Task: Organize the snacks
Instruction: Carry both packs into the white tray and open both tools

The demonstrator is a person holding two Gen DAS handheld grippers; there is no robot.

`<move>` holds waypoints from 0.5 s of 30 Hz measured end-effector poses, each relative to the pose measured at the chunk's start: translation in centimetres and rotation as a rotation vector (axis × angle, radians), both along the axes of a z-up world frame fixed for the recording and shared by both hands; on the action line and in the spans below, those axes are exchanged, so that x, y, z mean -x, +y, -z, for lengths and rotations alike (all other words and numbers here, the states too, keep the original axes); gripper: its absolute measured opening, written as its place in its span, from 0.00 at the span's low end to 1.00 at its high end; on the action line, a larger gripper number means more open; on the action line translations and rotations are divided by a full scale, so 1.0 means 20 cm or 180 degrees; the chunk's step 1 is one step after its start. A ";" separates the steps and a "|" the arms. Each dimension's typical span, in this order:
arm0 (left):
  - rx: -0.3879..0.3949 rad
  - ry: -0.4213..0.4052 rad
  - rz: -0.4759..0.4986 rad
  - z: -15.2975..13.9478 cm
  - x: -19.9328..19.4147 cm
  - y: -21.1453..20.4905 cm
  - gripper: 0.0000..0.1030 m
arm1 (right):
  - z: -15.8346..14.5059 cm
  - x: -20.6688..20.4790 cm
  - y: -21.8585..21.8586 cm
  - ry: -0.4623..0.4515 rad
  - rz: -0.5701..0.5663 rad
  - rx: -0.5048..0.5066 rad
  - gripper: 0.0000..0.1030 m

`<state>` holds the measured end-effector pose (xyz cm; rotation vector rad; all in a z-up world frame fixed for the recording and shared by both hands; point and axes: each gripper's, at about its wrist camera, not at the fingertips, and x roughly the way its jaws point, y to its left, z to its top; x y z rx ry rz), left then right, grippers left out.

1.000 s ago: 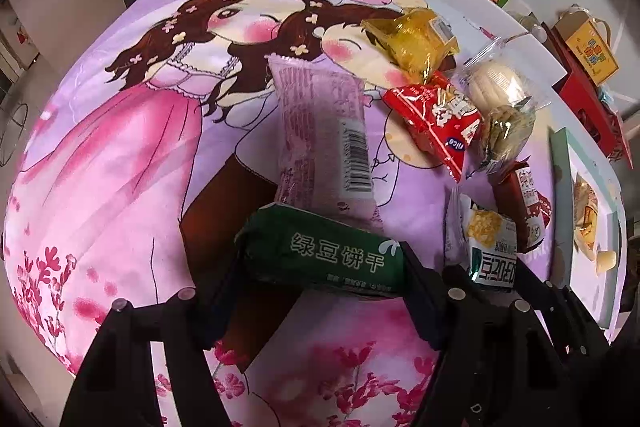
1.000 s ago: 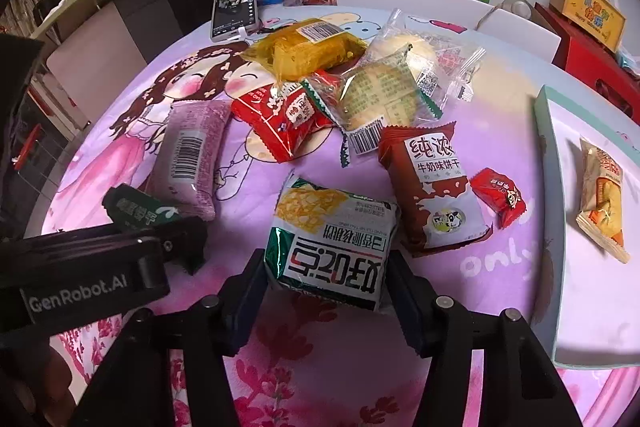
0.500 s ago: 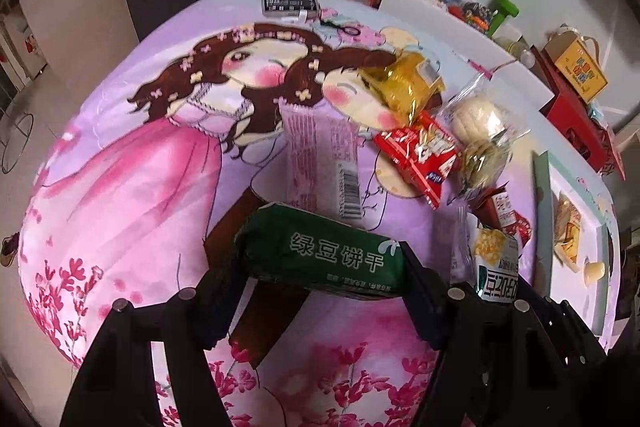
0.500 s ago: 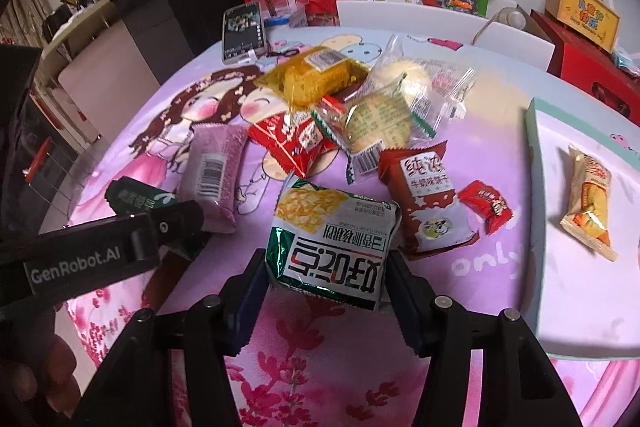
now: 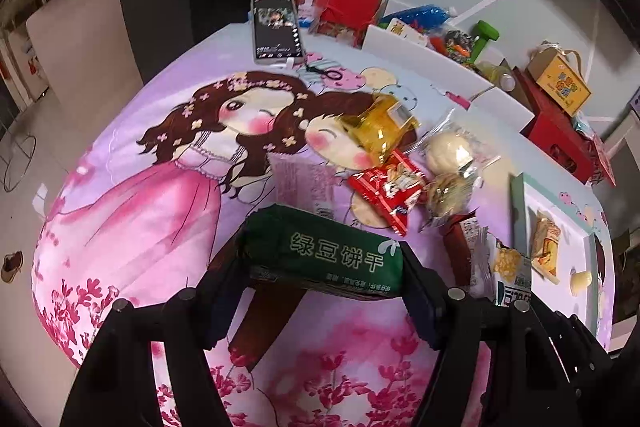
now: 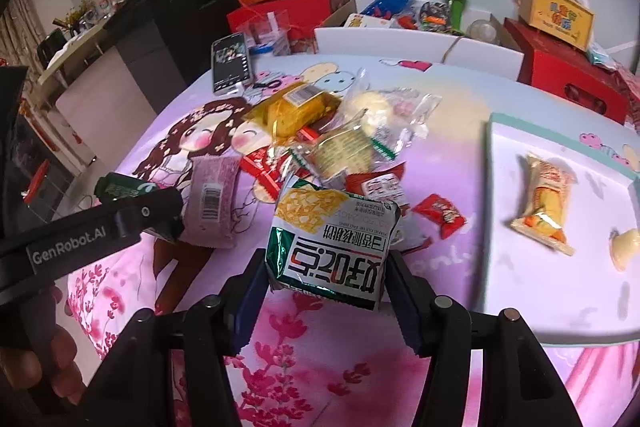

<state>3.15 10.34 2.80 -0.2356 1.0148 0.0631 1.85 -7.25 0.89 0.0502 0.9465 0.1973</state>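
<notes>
Both grippers loaded, both packets clear of the desk (image 6: 460, 155).

- Left gripper (image 5: 320, 279): fingers part-open and pressing on the two ends of a dark green biscuit packet (image 5: 324, 251), held crosswise above the near part of the desk.
- Right gripper (image 6: 326, 291): fingers part-open, clamped on the sides of a green-and-white snack bag (image 6: 332, 247), hanging over the near middle, just short of the tray.

Done so far, as I judge it: a white tray with a teal rim (image 6: 490, 187) along the desk's right edge carries two items, an orange-yellow wrapped snack (image 6: 546, 203) and a small pale piece (image 6: 624, 247) beside it. Much of the tray is bare.

Left to do: a heap towards the far middle of the desk, overlapping one another. It includes a yellow packet (image 6: 296, 107), clear-wrapped round pastries (image 6: 360, 131), and red packets (image 6: 376, 187). A small red sachet (image 6: 440, 215) lies apart, nearer the tray. A lilac packet (image 6: 214, 203) lies flat left of the heap. A phone (image 6: 231, 63) sits at the far left edge, not a snack.

Judgement: early stage. Two in, two in hand, most still loose on the desk.
</notes>
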 end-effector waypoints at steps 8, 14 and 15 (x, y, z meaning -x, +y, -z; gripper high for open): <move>0.0019 -0.0126 0.0102 -0.06 -0.01 -0.08 0.71 | -0.05 0.00 -0.16 0.0014 0.0331 0.0101 0.59; -0.0035 -0.0105 0.0321 -0.07 -0.05 -0.21 0.71 | -0.08 0.00 -0.38 0.0022 0.0683 0.0136 0.59; -0.0049 -0.0094 0.0365 -0.07 -0.05 -0.24 0.71 | -0.09 0.00 -0.42 0.0017 0.0740 0.0127 0.59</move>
